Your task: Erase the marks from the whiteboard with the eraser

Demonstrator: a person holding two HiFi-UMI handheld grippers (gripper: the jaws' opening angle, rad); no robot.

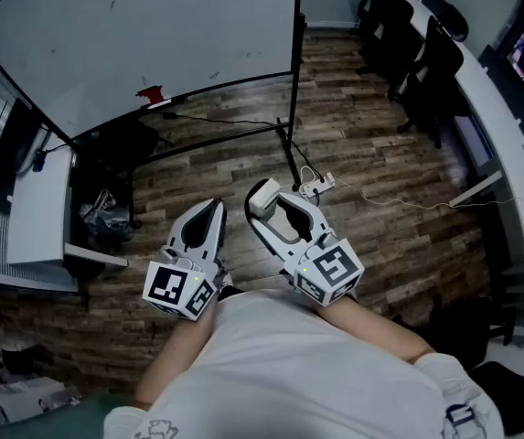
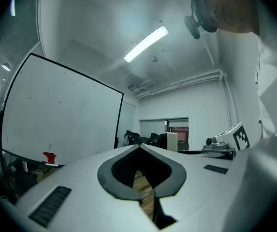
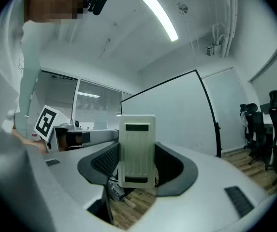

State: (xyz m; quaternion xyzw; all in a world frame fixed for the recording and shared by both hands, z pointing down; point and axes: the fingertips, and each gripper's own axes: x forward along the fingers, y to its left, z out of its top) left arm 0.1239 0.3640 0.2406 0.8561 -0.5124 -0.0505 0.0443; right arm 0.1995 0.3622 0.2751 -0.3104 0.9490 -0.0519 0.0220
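Holding: right gripper (image 1: 269, 207) clamps the eraser (image 3: 137, 149), its long axis upright between the jaws.
Left gripper (image 2: 139, 148): jaws together, empty.
Whiteboard (image 1: 133, 35): ahead-left of fingertips, well apart.

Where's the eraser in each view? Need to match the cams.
Head view: eraser at centre, clamped at the tip of the right gripper.
Left gripper view: eraser is probably the small pale block right of centre.
Right gripper view: eraser at centre, upright between the jaws.
Shared landmark: the whiteboard, seen in all three.
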